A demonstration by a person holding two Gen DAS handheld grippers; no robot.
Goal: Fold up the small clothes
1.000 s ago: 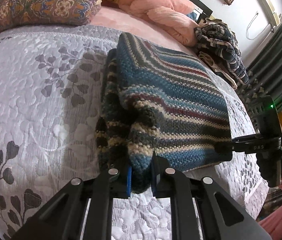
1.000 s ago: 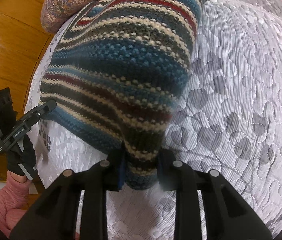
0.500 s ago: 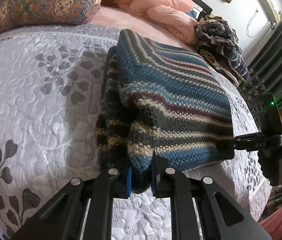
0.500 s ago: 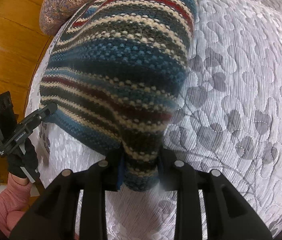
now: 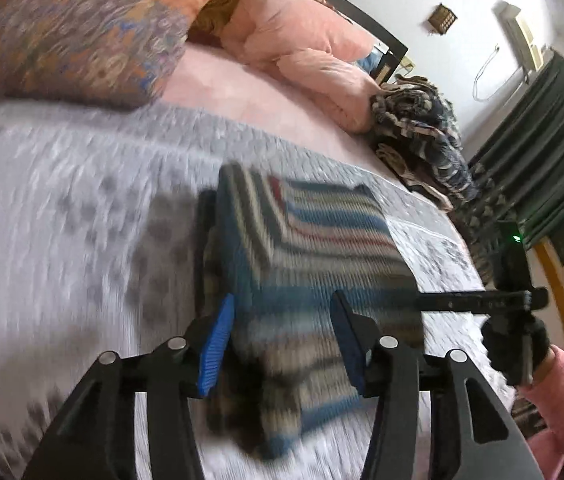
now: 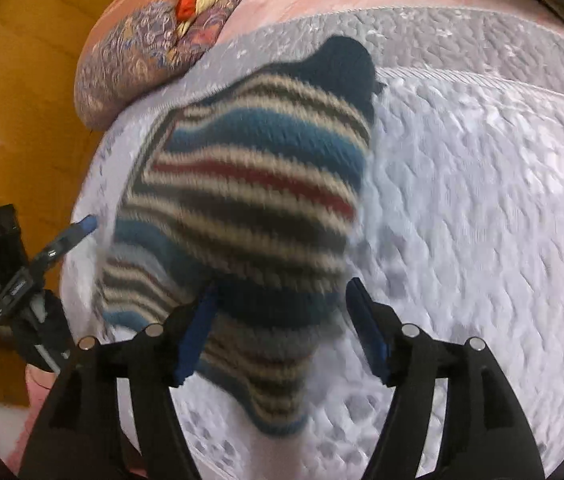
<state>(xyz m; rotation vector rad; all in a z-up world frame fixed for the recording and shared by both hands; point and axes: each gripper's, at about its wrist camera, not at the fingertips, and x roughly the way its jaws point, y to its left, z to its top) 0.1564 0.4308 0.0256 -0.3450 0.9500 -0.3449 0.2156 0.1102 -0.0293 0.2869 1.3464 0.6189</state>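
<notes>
A striped knit sweater point(image 5: 306, 264) in blue, cream, grey and red lies folded on the grey quilt point(image 5: 65, 216). My left gripper point(image 5: 282, 344) hovers just above its near edge, open, blue pads wide apart, nothing between them. In the right wrist view the same sweater point(image 6: 249, 200) lies flat with a dark blue end at the far side. My right gripper point(image 6: 282, 328) is open over its near corner, holding nothing. Each view shows the other gripper beside the sweater, held in a gloved hand. Both views are motion-blurred.
A patterned pillow point(image 5: 73, 48) and pink bedding point(image 5: 298, 40) lie at the head of the bed. A heap of dark clothes point(image 5: 422, 136) sits at the far right. Wooden floor point(image 6: 13, 128) shows past the bed's left edge. Dark curtains point(image 5: 542, 152) hang right.
Both grippers have let go of the sweater's near edge and opened wide. They have pulled back and up, and the sweater now lies flat on the quilt.
</notes>
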